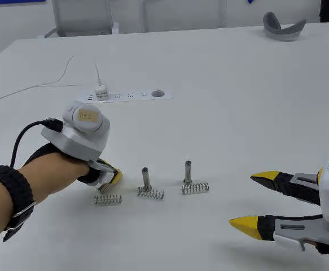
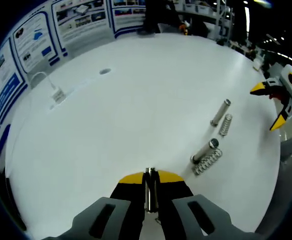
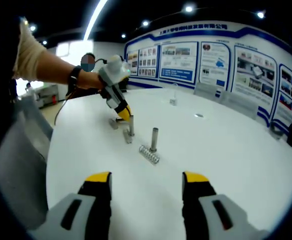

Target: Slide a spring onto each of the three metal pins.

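Jaws of my right gripper (image 1: 242,199) stand wide apart, over the table (image 1: 237,101). Beyond them three springs (image 1: 150,193) lie flat, two just beside upright pins (image 1: 188,171). My left gripper (image 2: 150,175) is clamped on the third pin (image 2: 150,192), near the leftmost spring (image 1: 108,199), power strip (image 1: 127,96) farther back

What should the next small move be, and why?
Probably bring the open right hand-held gripper to the leftmost spring: the left hand-held gripper is shut on a pin, and that spring lies loose right beside it.
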### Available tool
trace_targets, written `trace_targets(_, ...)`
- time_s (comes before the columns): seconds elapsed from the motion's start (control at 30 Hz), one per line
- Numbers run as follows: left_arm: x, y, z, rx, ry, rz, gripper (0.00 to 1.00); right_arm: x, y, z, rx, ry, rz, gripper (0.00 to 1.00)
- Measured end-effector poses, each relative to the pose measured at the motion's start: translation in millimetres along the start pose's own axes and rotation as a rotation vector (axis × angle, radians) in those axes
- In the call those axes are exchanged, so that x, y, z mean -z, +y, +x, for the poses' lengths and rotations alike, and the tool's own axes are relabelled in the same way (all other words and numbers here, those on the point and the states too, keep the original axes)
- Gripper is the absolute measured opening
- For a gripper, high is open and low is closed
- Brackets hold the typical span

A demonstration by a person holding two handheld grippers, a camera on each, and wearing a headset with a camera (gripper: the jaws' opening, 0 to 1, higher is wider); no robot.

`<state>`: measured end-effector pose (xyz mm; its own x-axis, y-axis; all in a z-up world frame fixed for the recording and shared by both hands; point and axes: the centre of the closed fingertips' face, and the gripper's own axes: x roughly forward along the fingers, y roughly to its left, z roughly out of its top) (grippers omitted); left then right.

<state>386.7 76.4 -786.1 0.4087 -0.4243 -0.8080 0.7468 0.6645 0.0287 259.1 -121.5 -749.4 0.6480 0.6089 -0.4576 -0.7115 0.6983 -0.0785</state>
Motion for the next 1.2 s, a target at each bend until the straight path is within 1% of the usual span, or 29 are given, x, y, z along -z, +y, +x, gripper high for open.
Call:
trace_targets(0.23,-2.4,-1.3,-11.5,-0.002,-0.031,-0.021,0.07,-3.6,2.0,1.2,-0.006,-0.003,-0.008,0.58)
trace_targets(0.43,-1.5,-3.0,-18.9,-0.006,-0.049,-0.022,0.07,-4.6,4.5,1.6,-0.013,-0.001,-0.013,0.58)
trace_targets(0.53,-1.5,-3.2,-23.3,-0.010,-0.063,-0.032,0.07,-5.4,5.8,2.0,-0.017,-0.002,-0.017,0.58)
trace_targets(0.77,1.1,-2.8,-31.2,-0.017,-0.081,-0.041,0.07,-8.9,6.3,2.8,-0.022,-0.007,-0.024,0.58)
trace_targets(0.9,1.9,-0.9,-35.5,-0.023,-0.098,-0.058,0.07,-9.9,6.8,3.4,-0.026,-0.008,-0.030,0.58)
trace_targets(1.0,3.5,0.1,-36.9,-0.022,-0.103,-0.072,0.07,-10.3,7.7,3.7,-0.029,-0.008,-0.031,0.58)
trace_targets(1.2,7.2,-0.7,-40.8,-0.027,-0.118,-0.089,0.07,-10.7,7.7,3.6,-0.030,-0.007,-0.034,0.58)
